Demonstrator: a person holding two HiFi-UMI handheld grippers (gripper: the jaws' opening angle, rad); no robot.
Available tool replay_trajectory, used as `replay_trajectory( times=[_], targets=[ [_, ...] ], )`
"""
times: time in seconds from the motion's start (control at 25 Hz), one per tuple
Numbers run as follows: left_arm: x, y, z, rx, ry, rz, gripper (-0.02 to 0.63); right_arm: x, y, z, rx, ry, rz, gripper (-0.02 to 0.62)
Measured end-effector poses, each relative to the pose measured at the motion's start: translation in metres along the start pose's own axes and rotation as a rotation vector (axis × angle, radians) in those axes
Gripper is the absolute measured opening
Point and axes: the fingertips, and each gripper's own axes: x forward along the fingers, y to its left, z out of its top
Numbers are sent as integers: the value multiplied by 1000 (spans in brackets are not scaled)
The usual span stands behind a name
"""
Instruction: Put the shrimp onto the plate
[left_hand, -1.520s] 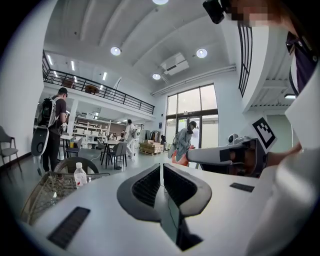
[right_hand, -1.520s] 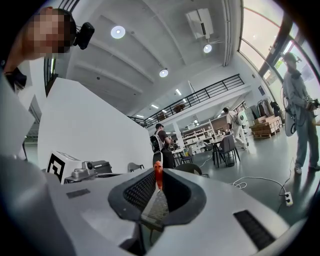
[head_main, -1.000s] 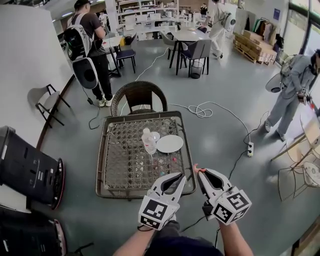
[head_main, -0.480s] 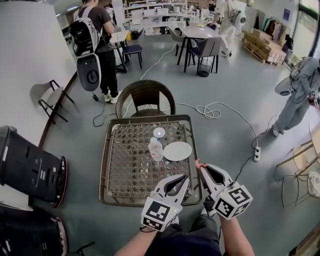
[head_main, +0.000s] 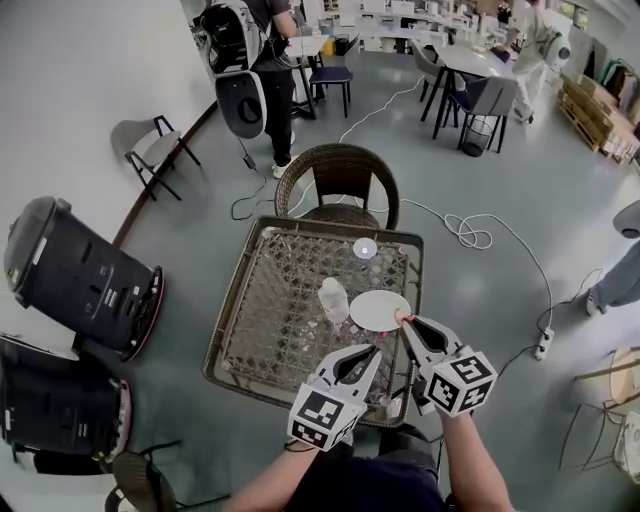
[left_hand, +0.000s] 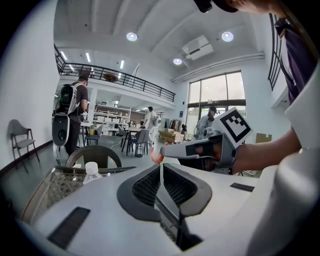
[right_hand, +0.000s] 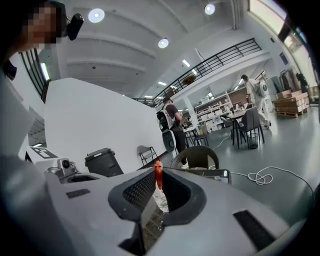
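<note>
A small orange-red shrimp (right_hand: 158, 176) is pinched between the tips of my right gripper (head_main: 404, 322), which is shut on it. In the head view the shrimp (head_main: 399, 317) hangs at the near right edge of the white plate (head_main: 379, 309). The plate lies on the wicker and glass table (head_main: 260, 310). My left gripper (head_main: 372, 352) is shut with nothing in it, held over the table's near edge, left of the right gripper. From the left gripper view the shrimp (left_hand: 156, 157) shows at the right gripper's tip.
A clear plastic bottle (head_main: 333, 298) stands just left of the plate. A small white dish (head_main: 365, 248) lies further back on the table. A wicker chair (head_main: 341, 180) is behind the table. Black bins (head_main: 75, 265) stand to the left; a cable (head_main: 470, 232) runs over the floor.
The view has shifted so the table sits further right. My right gripper with the shrimp has moved forward from the table's near right corner to the plate's edge. The left gripper followed slightly.
</note>
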Motion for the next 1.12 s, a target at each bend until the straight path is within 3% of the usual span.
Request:
replay_trajectory(
  times=[0.32,0.64,0.92,1.12],
  targets=[
    [35,26,-20,-27,46,158,29,69,-35,-60,33,237,171,46],
    [53,58,-55,-101,110,301,29,115,-61,-130,-31,461,268,46],
    [62,84,-85,-170,144,297,29,152,-72,-171,-64,572,256,46],
    [73,90,-99,-200,158,251,29,160,-72,-187,30,641,253,46]
  ],
)
